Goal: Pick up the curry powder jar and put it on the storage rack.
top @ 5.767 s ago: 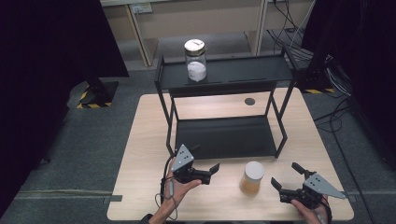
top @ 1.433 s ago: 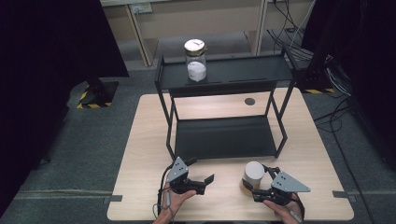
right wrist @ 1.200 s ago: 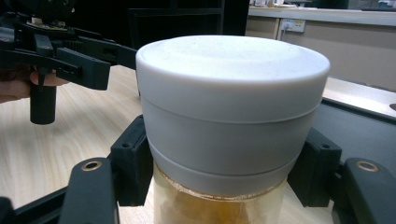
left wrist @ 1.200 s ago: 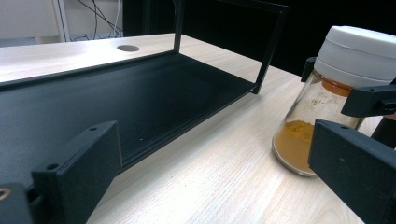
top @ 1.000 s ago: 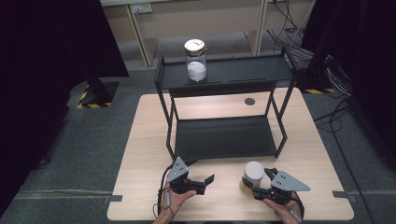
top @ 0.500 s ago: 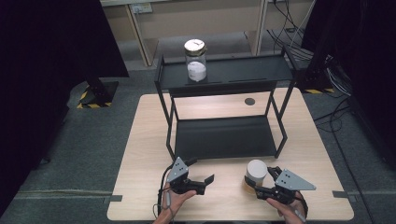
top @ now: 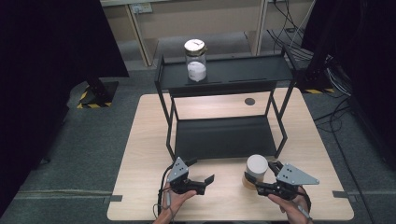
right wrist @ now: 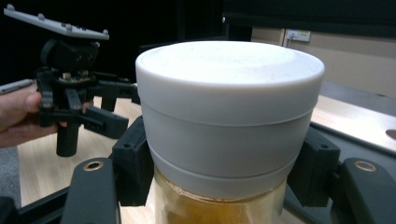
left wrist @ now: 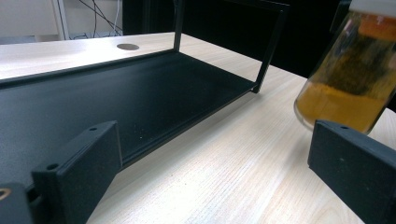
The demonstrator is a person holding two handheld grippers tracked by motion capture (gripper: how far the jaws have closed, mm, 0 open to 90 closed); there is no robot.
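Observation:
A glass jar [top: 256, 170] with a white lid and amber contents stands near the table's front edge, right of centre. My right gripper [top: 259, 176] is shut on it just under the lid [right wrist: 229, 107], one jaw on each side. In the left gripper view the jar [left wrist: 348, 79] leans slightly. My left gripper [top: 201, 171] hovers open to the jar's left with nothing between its jaws [left wrist: 215, 168]. A second jar [top: 195, 59], with a gold lid and white contents, stands on the top shelf of the black rack [top: 261, 70].
The rack's lower shelf [top: 222, 137] lies bare just beyond both grippers; its front legs [top: 281, 140] stand close to the held jar. A round hole [top: 250, 101] sits in the table behind the rack. The table's front edge is close under the person's hands.
My right gripper came in from the right and shut on the white-lidded jar. Over the last second the jar and gripper shifted slightly right. The left gripper has barely moved.

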